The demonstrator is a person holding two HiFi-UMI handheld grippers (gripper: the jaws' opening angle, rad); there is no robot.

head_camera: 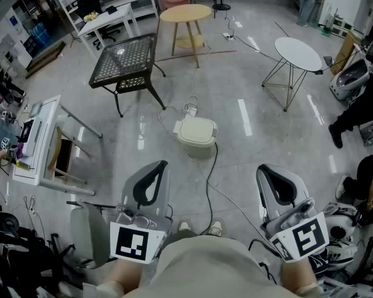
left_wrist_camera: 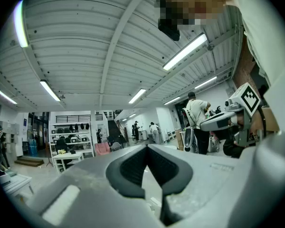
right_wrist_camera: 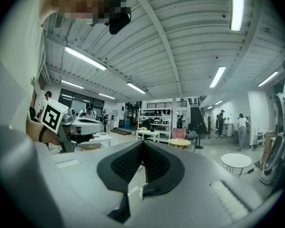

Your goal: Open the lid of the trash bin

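Note:
The trash bin point(head_camera: 197, 135) is a small pale box with rounded corners standing on the grey floor a couple of steps ahead of my feet, its lid down flat. My left gripper point(head_camera: 156, 166) is held close to my body at lower left, pointing forward, jaws shut on nothing. At lower right my right gripper point(head_camera: 265, 170) is held the same way, also shut and empty. Both are well short of the bin. In the left gripper view the left gripper point(left_wrist_camera: 146, 146) has its tips meeting; the right gripper point(right_wrist_camera: 142, 143) looks the same in its own view. Neither gripper view shows the bin.
A black cable point(head_camera: 208, 185) runs from the bin toward my shoes. A black mesh table point(head_camera: 124, 58) stands beyond the bin to the left, with a round wooden table point(head_camera: 185, 14) behind it. A white round table point(head_camera: 297, 53) is far right. A white desk point(head_camera: 38, 143) stands left. A person point(head_camera: 360, 113) sits at right.

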